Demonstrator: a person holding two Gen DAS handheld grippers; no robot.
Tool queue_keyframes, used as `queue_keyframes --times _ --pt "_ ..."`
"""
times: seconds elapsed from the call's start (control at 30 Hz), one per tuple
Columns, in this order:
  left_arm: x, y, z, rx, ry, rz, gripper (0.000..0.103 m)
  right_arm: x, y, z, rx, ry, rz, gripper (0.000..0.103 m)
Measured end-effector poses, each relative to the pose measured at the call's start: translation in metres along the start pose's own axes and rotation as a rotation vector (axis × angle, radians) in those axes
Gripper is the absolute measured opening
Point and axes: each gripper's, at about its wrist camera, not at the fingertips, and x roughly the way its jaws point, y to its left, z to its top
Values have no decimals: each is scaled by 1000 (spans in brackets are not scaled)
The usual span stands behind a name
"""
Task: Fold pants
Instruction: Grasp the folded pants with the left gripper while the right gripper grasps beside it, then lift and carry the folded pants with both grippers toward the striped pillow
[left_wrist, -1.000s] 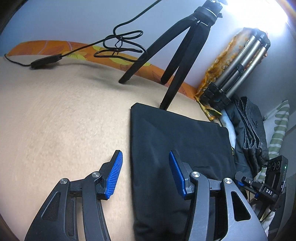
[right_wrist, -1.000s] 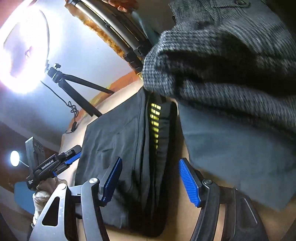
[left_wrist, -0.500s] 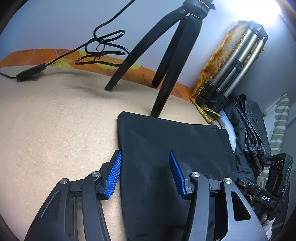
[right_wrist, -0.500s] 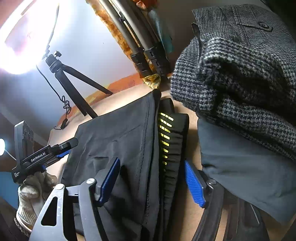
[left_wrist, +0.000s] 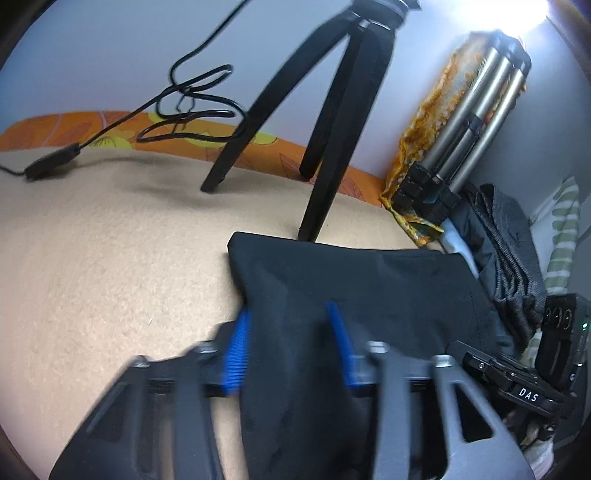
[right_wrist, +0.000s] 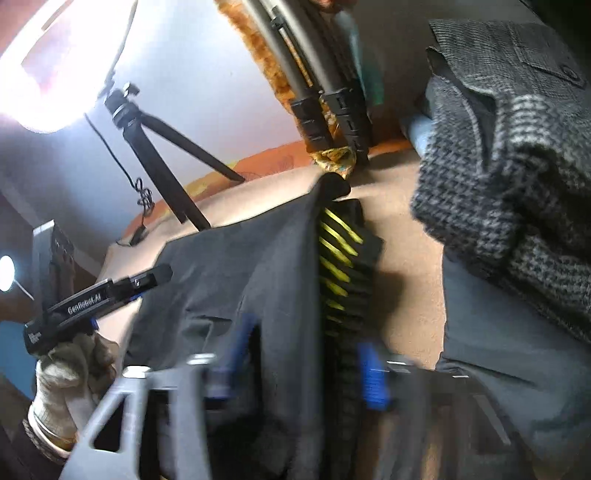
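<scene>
Black folded pants (left_wrist: 369, 288) lie on a beige blanket (left_wrist: 110, 258). My left gripper (left_wrist: 288, 349) straddles their near left edge. Its jaws are closing, and the blue pads (left_wrist: 236, 354) press a raised bunch of the cloth between them. In the right wrist view the pants (right_wrist: 240, 258) show a waistband with yellow stripes (right_wrist: 338, 258). My right gripper (right_wrist: 306, 363) is over that end, its jaws closing too, with the layered fabric pinched between the blurred blue pads (right_wrist: 373, 373). A gloved hand (right_wrist: 70, 376) holds the left gripper's body (right_wrist: 96, 299).
A black tripod (left_wrist: 332, 129) stands just behind the pants, with a looped cable (left_wrist: 184, 110) to its left. A silver tripod in orange cloth (left_wrist: 472, 122) leans at the back right. A grey houndstooth garment (right_wrist: 517, 166) and dark cloth (right_wrist: 498, 350) lie to the right.
Both pairs of jaws have narrowed onto the pants. The cloth that lay flat between them now bunches up between the pads. Both views have shifted slightly over the garment.
</scene>
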Motion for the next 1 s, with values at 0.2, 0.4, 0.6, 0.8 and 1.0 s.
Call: queue_keyframes --times 0.2,0.4,0.6,0.8,1.0 --pt "-1 -9 -6 41 -48 21 7 -2 2 -4 -4 -8 9 25" --pt "-23 -16 -6 74 -125 37 4 -10 14 -6 -27 -30 0 19" --pt "-51 -27 -5 115 -199 44 3 -32 28 -7 -74 -78 -3 16" --pt "-74 -40 -8 121 -236 23 3 -60 33 -12 -114 -124 -9 14" --pt "-93 -68 -11 151 -274 1 3 -96 33 -19 -149 -181 -17 13"
